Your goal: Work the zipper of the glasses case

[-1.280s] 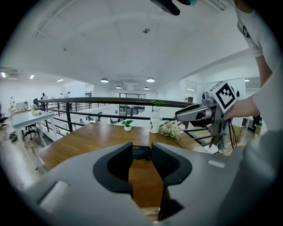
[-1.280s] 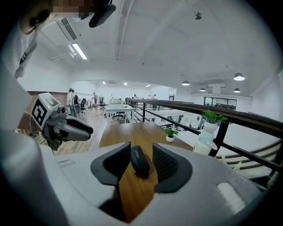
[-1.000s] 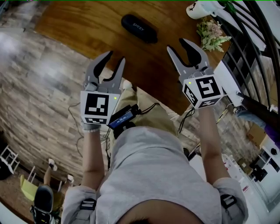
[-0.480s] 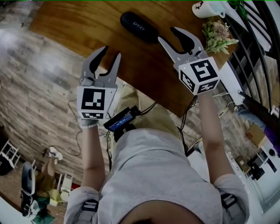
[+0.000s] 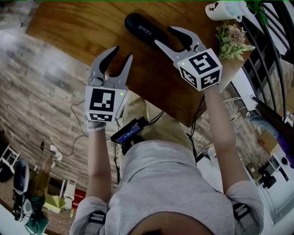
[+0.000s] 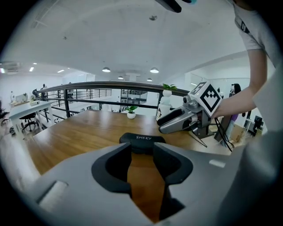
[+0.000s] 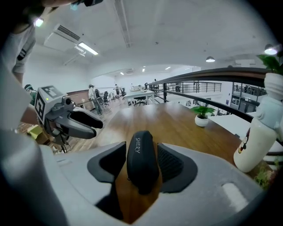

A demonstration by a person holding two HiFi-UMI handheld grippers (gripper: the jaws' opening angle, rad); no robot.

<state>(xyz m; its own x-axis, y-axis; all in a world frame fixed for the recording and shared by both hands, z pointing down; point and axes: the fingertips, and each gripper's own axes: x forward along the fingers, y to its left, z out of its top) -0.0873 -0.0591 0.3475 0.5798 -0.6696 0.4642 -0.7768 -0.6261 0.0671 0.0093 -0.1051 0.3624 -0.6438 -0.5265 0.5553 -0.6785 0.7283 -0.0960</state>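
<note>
A black oblong glasses case (image 5: 146, 29) lies closed on the wooden table (image 5: 82, 27). My right gripper (image 5: 163, 36) is at the case's near right end, open, its jaws having just been opening. In the right gripper view the case (image 7: 140, 159) lies lengthwise between the jaws with a small gap on each side. My left gripper (image 5: 122, 53) is open and empty, short of the case and to its left, its jaws also having just opened wider. In the left gripper view the case (image 6: 142, 139) lies beyond the fingertips, and the right gripper (image 6: 176, 122) reaches in from the right.
A white bottle (image 5: 219, 10) and a bunch of flowers (image 5: 233, 38) stand at the table's far right by a black railing (image 5: 268, 27). A small potted plant (image 7: 202, 115) sits further back. The table's near edge (image 5: 151, 103) runs just in front of the person's lap.
Both grippers have moved forward and down toward the case. The right one has swung left until its jaws flank the case's end. Both pairs of jaws stand wider.
</note>
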